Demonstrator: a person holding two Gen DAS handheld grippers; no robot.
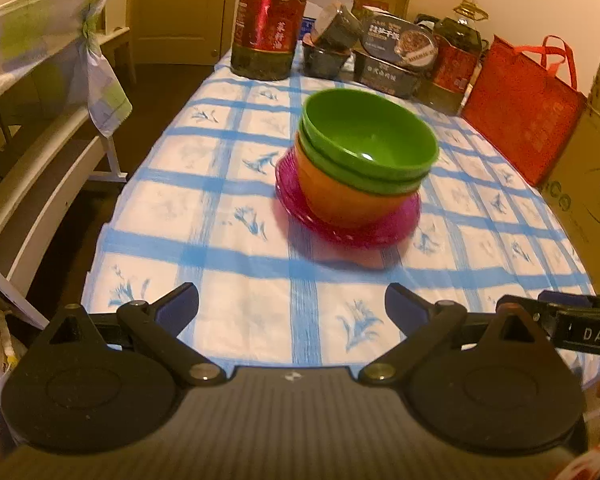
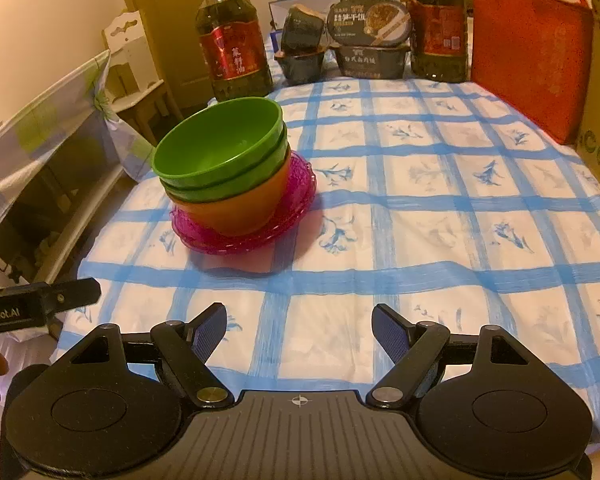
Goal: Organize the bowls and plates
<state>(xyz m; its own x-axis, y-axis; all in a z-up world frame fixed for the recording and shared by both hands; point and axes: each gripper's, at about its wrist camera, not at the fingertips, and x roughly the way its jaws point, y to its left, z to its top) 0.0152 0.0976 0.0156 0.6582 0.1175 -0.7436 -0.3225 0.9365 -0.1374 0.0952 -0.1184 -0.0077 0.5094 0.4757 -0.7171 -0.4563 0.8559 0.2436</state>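
Observation:
Two green bowls (image 1: 370, 140) are nested inside an orange bowl (image 1: 340, 200), which stands on stacked magenta plates (image 1: 352, 228) on the blue-checked tablecloth. The right wrist view shows the same stack: green bowls (image 2: 220, 144), orange bowl (image 2: 240, 208), magenta plates (image 2: 268, 236). My left gripper (image 1: 292, 304) is open and empty, near the table's front edge, well short of the stack. My right gripper (image 2: 299, 326) is open and empty, to the right of the stack and back from it.
Large oil bottles (image 1: 270, 24) (image 2: 436, 24), dark food boxes (image 1: 392, 56) and a red bag (image 1: 520, 108) line the table's far side. A cardboard box (image 1: 592, 184) stands at the right. A white bench (image 1: 40, 176) stands left of the table.

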